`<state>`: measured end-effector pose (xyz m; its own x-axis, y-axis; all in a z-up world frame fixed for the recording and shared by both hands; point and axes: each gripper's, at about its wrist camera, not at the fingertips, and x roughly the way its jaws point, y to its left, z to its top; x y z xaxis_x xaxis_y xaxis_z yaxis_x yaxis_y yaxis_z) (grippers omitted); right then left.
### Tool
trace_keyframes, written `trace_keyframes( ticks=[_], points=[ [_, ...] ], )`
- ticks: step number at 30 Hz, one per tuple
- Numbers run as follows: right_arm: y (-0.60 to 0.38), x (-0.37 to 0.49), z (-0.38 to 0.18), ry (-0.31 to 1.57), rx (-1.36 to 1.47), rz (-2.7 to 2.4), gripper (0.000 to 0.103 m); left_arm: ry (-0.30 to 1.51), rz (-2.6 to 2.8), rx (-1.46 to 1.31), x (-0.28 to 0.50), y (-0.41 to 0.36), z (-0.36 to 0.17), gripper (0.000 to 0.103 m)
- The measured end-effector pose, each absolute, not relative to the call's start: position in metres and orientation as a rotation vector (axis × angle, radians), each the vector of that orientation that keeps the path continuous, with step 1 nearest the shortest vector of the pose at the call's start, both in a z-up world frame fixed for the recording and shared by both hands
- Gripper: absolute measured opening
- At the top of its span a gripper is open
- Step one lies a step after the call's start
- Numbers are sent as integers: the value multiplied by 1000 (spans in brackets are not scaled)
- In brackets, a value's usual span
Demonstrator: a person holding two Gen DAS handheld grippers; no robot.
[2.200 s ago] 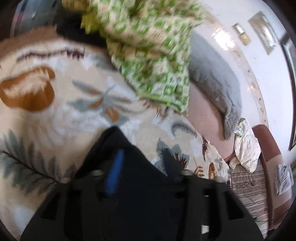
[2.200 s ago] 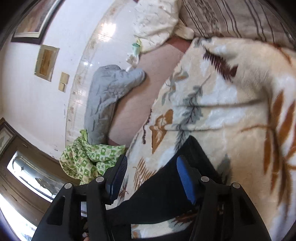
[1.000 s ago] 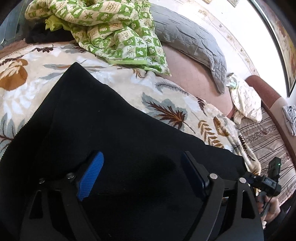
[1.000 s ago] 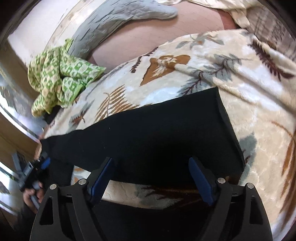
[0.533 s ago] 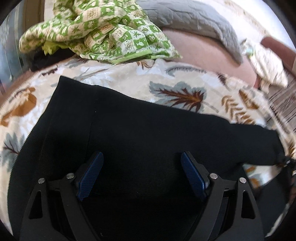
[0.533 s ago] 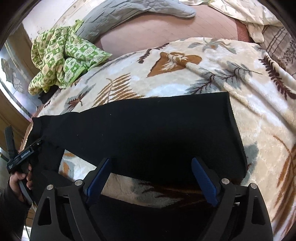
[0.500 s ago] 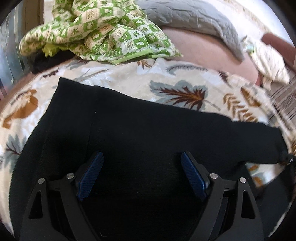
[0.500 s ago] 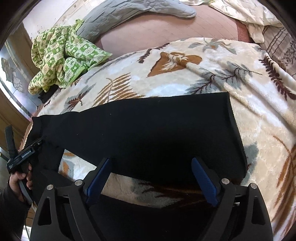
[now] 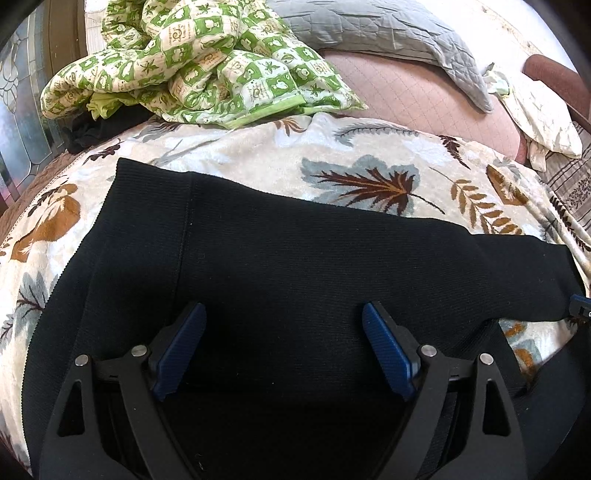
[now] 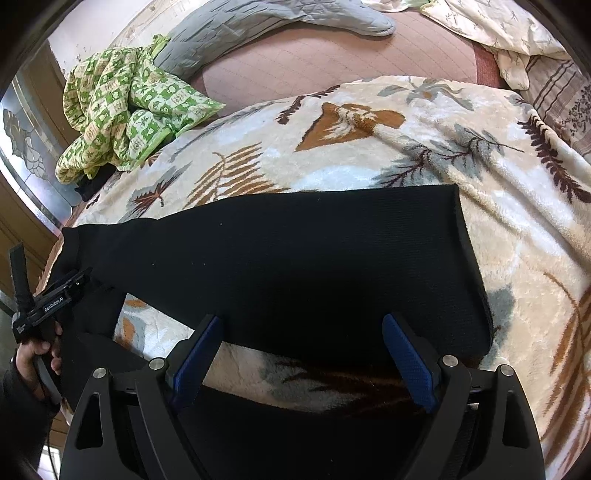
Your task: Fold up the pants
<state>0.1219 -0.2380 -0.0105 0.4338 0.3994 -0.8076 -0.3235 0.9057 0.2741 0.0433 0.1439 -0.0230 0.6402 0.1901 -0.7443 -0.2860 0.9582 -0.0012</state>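
Pants [image 9: 295, 266] newly flat, jaws apart

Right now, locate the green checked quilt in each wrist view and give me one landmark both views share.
Left wrist view: green checked quilt at top left, bunched beyond the black pants.
Right wrist view: green checked quilt at upper left, near the picture's edge, beyond the leaf-print blanket.
Shared landmark: the grey quilted pillow, lying right beside the quilt in both.

Black ribbed pants [image 9: 295, 266], spread flat across leaf-patterned blanket [image 9: 369, 166], legs parted
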Motion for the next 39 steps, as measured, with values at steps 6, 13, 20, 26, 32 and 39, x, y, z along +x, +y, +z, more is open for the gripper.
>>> trace_keyframes(
  ticks=[6,13,20,26,32,39],
  points=[
    [-241,119,-9,1030,85,463,89,834,272,-123,44,144,-23,88],
    [-240,119,-9,1029,83,457,89,835,268,-128,43,145,-23,89],
    [-250,122,-7,1032,158,487,89,839,220,-147,43,148,-23,97],
    [-307,115,38,791,397,409,88,825,196,-171,42,150,-22,99],
    [-354,111,45,698,483,207,89,821,123,-245,43,159,-20,103],
    [-326,127,44,712,293,204,88,796,87,-308,40,167,-19,103]
  ],
)
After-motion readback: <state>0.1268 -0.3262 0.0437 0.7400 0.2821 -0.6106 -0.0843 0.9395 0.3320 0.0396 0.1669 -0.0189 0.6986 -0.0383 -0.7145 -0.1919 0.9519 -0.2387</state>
